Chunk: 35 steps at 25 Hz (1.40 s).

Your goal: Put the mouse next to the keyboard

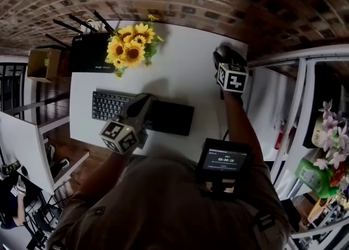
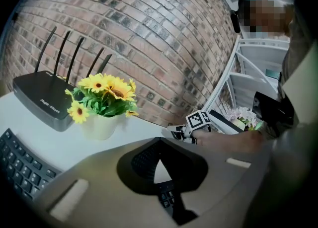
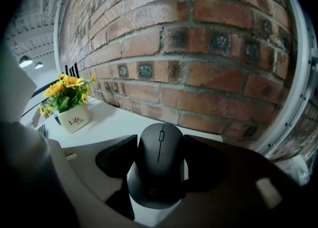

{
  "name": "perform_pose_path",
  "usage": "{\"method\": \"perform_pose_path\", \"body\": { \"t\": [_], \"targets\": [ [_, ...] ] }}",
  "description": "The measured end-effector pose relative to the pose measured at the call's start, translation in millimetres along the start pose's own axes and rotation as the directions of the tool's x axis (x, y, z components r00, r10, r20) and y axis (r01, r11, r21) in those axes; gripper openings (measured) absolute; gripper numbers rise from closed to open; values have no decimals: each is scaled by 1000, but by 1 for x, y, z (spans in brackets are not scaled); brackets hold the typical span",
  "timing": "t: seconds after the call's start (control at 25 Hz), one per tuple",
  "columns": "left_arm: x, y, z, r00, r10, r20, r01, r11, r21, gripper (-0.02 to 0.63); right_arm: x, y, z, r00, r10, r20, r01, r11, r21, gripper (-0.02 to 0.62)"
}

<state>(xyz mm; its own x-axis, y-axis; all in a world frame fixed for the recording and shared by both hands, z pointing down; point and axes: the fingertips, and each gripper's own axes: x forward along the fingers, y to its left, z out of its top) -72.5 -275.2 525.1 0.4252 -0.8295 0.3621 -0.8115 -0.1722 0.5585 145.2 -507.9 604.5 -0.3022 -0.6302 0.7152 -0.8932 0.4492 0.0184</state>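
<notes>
A black mouse (image 3: 159,165) lies on the white table (image 1: 180,63) at its far right corner, close to the brick wall. My right gripper (image 3: 160,145) is shut on it, a jaw pressed against each side; the head view shows this gripper (image 1: 224,57) at that corner. The black keyboard (image 1: 110,105) lies at the table's left, with a black mouse pad (image 1: 173,118) to its right. My left gripper (image 1: 144,101) hovers over the keyboard's right end, shut and empty. In the left gripper view its tips (image 2: 160,147) meet above the keys (image 2: 20,165).
A pot of sunflowers (image 1: 131,44) and a black router (image 1: 90,53) with antennas stand at the table's back left. A white shelf frame (image 1: 305,80) runs along the right side. A small screen device (image 1: 223,162) hangs on the person's chest.
</notes>
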Motion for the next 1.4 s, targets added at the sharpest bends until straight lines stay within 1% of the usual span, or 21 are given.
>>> {"method": "perform_pose_path", "body": {
  "t": [0.16,0.4,0.72,1.08,1.4],
  "targets": [
    [-1,-11,2,999,-43,8,43,999,26,2,-30,6,1,999,3,42,-4,1000,9,305],
    [-9,-28,4,995,-91,32,90,995,50,2,-78,14,-16,998,-13,68,12,1000,25,305],
    [-17,-45,10,986,-162,35,158,983,89,2,-138,22,-54,995,-66,68,62,996,70,305],
    [-23,-60,1,970,-243,-3,241,962,125,2,-182,43,-104,992,-112,55,102,983,150,305],
    [-23,-65,-11,961,-271,-52,276,950,148,2,-199,56,-147,992,-123,3,120,973,197,305]
  ]
}}
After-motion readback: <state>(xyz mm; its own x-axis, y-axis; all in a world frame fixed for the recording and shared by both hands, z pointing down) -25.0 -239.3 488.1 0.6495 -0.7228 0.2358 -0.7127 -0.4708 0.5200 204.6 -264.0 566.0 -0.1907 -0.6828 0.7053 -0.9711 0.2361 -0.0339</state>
